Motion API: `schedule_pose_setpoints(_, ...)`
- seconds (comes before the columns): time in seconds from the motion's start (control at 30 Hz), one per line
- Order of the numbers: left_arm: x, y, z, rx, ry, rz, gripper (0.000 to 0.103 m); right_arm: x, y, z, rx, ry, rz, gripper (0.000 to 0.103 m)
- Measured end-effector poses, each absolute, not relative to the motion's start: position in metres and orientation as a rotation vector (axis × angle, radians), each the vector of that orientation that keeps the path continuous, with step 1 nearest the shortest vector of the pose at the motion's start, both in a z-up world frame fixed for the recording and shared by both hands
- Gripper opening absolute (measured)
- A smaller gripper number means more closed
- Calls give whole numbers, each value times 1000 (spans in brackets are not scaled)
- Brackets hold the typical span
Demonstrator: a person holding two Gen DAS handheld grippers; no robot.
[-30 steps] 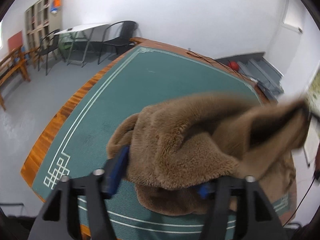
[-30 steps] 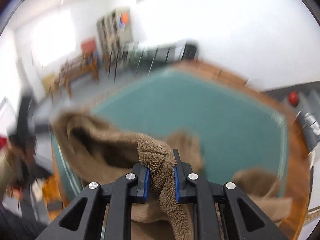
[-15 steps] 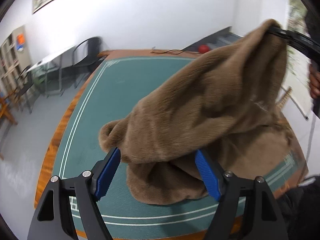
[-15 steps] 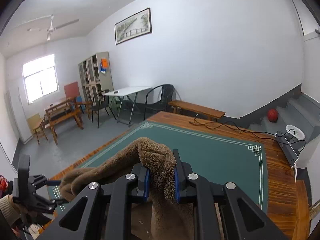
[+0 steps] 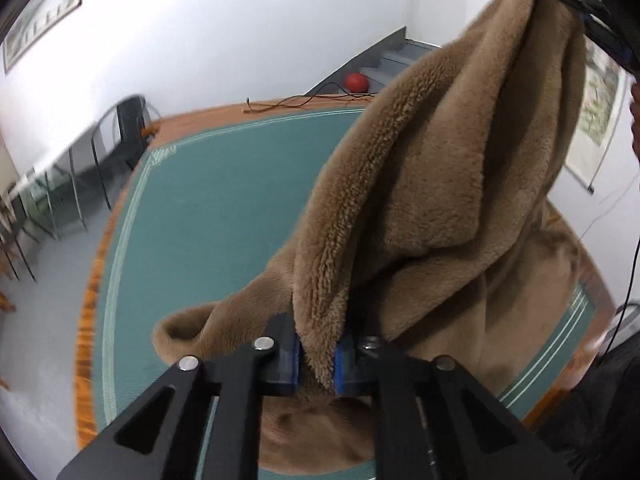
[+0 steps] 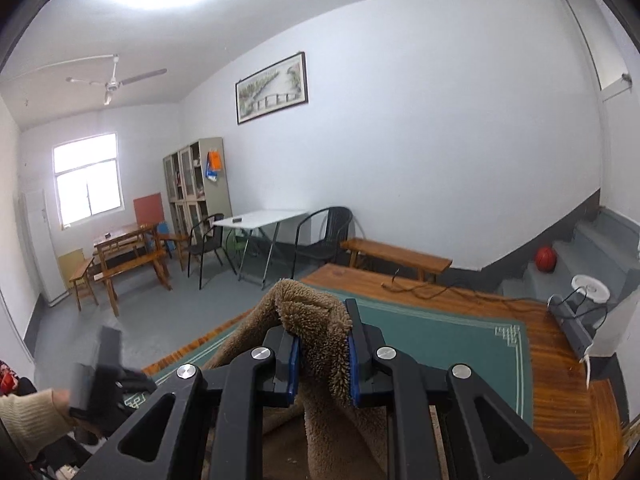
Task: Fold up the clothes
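Both claws are pinching the same brown, long-pile fleece garment [image 5: 432, 184]. On the left claw [image 5: 316, 354], the blue pads are pressed together on a thick folded edge of it. From that pinch the fabric rises up and to the right, to a high corner held by the right claw [image 6: 322, 354], whose own pads are likewise clamped on a bunched ridge of pile. Held at two separated spots, one low and one high, the cloth hangs as a slack sheet instead of a heap, which is probably the reason for the grip: gravity pulls the layers straight so an edge can be found and lined up. Below and ahead of the left claw, the garment's lower part sags onto the green mat with pale border lines [image 5: 216, 208] covering the wooden desk [image 6: 560, 360]. Whether this is a spreading-out or a fold being carried over, the views do not settle.
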State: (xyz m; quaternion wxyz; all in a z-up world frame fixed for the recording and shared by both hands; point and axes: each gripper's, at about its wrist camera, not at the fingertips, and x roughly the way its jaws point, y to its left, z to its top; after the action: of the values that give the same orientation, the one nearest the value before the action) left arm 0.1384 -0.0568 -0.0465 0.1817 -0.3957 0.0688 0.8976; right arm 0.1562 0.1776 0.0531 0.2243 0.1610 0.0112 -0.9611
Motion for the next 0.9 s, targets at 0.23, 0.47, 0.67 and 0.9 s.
schedule_pose_setpoints(0.23,139,-115,-10,-1009,-216,2745,12,111,181,11,696,75,-2569,29)
schedule_pose_setpoints(0.47,156,-149,-18,-1088,-372,2835,12,112,202,-54,908,164,-2417,74)
schedule_pose_setpoints(0.67,175,-158,-41,-1164,-457,2868,12,97,199,-95,1017,436,-2352,74)
schedule_pose_setpoints(0.9,182,-164,-40,-1162,-466,2896,12,63,202,-139,1125,600,-2259,74)
